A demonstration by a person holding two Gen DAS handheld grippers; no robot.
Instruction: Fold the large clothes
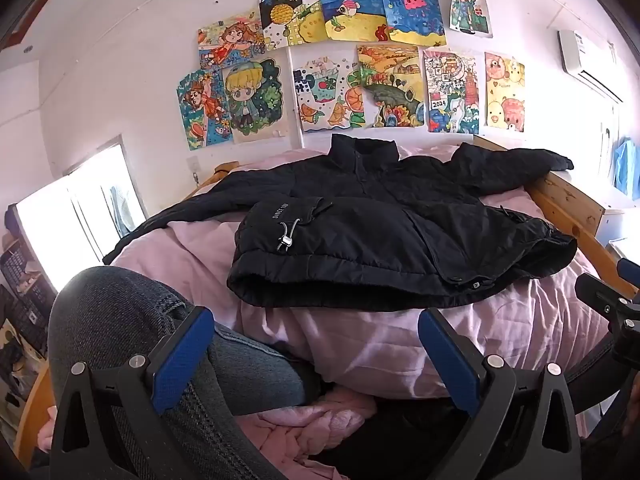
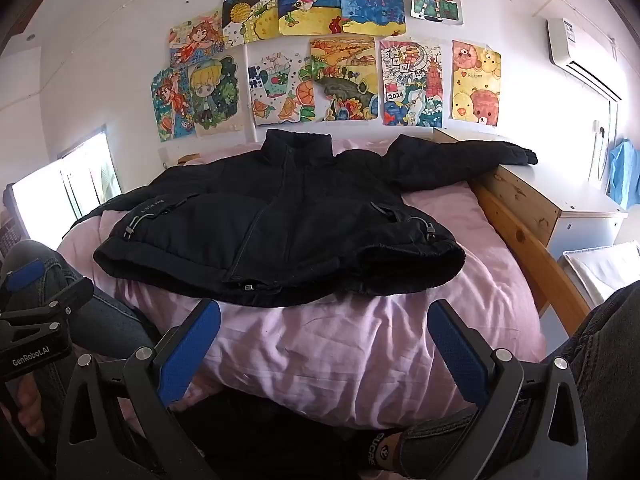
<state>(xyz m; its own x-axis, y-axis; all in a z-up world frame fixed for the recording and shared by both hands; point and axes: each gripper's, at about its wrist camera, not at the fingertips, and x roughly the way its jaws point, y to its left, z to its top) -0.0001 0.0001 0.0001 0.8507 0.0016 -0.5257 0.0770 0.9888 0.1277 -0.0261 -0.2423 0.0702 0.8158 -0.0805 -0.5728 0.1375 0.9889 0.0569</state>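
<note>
One black jacket (image 2: pixel 280 224) spread front-up across pink bedding (image 2: pixel 340 340), collar toward wall, hem toward cameras. Both sleeves stretched outward: right sleeve (image 2: pixel 464 160) draped past bed edge onto white cabinet top (image 2: pixel 560 196); left sleeve (image 1: pixel 168 224) trailing off left side of bed. Two toggle cords near hem, one each side of zip. Hem edge puffed, sitting back from front edge of bedding, a bare pink strip between.

Left gripper (image 1: pixel 316 356) released, blue pads spread wide, nothing between, hovering low before hem; denim-clad knee (image 1: pixel 120 320) just beside left finger. Right gripper (image 2: pixel 324 352) likewise released, pads wide apart, empty, near front edge of bedding, apart from jacket. Each gripper partly visible at other camera's edge.

Wooden bed rail (image 2: pixel 520 248) along right side, touching cabinet. Window (image 1: pixel 80 208) at left, close to bed. Drawings (image 2: pixel 320 48) taped on wall beyond collar; air conditioner (image 2: pixel 580 56) high at right. Pink quilted cloth (image 1: pixel 320 420) bunched below bedding.
</note>
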